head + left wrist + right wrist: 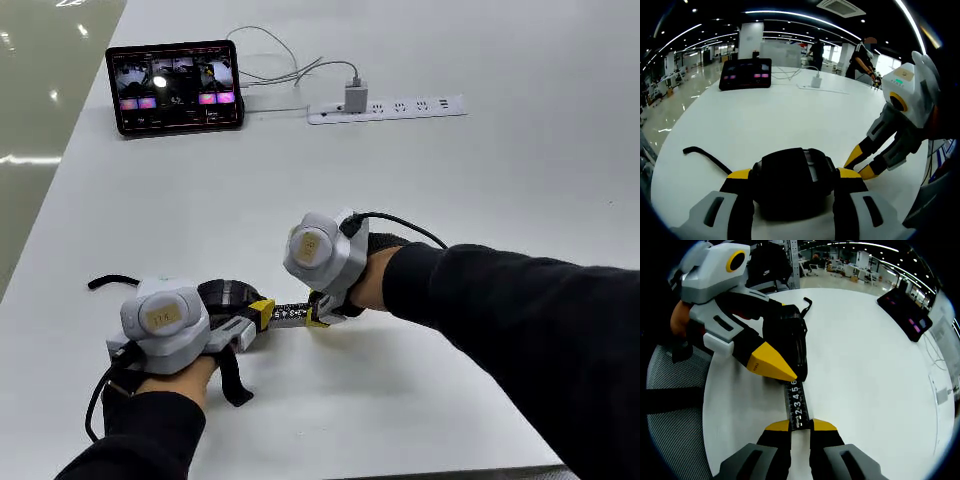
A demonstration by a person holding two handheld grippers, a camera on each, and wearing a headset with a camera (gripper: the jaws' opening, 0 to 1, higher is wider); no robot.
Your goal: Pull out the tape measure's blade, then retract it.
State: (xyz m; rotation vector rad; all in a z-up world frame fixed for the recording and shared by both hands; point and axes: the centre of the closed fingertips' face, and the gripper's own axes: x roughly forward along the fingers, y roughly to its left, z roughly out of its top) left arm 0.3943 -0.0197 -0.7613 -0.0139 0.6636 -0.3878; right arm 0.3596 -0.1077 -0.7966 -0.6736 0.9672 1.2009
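A black tape measure (228,296) rests on the white table (420,200), and my left gripper (240,306) is shut on its case. In the left gripper view the case (792,182) sits between the yellow-tipped fingers (739,174). A short length of blade (290,315) runs out to the right. My right gripper (318,318) is shut on the blade's end. In the right gripper view the numbered blade (795,402) leads from my right gripper (800,426) to the case (790,340), beside the left gripper's yellow finger (771,364).
A tablet (175,87) stands at the far left of the table. A white power strip (388,109) with a charger (356,97) and cables lies behind. The tape's black strap (112,281) trails left. The table's left edge (60,170) is near. A mesh chair (675,440) is alongside.
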